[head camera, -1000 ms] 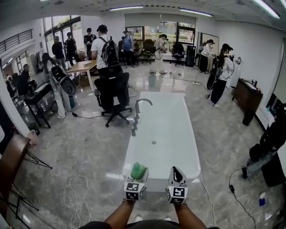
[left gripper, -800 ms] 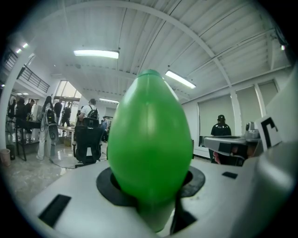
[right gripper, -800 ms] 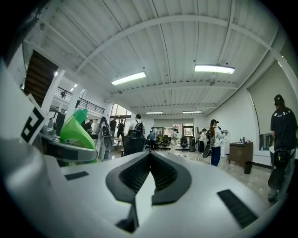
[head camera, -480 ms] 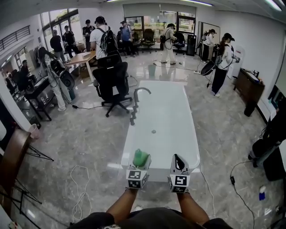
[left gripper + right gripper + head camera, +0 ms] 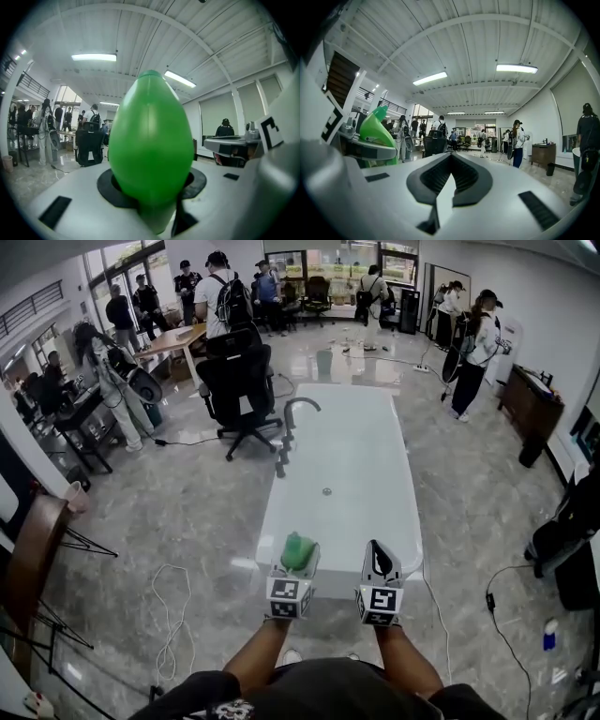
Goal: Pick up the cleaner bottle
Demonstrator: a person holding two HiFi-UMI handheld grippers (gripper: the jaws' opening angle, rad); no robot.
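Observation:
The green cleaner bottle (image 5: 297,550) is held off the ground over the near end of the white bathtub (image 5: 375,474), with my left gripper (image 5: 293,563) shut on it. In the left gripper view the bottle (image 5: 150,140) fills the middle, upright between the jaws of the left gripper (image 5: 152,187). My right gripper (image 5: 380,563) is level beside it on the right, shut with nothing in it. In the right gripper view the right gripper (image 5: 449,176) has its pads together, and the bottle (image 5: 375,133) shows at the left.
The tub has a faucet (image 5: 298,409) on its left rim and a drain (image 5: 326,491). A black office chair (image 5: 234,390) stands left of it. A white cable (image 5: 173,615) loops on the marble floor. Several people stand at the back and far right.
Both grippers have shifted a little together, the bottle still in the left one. The head view has dipped, so more of the person's arms and body shows.

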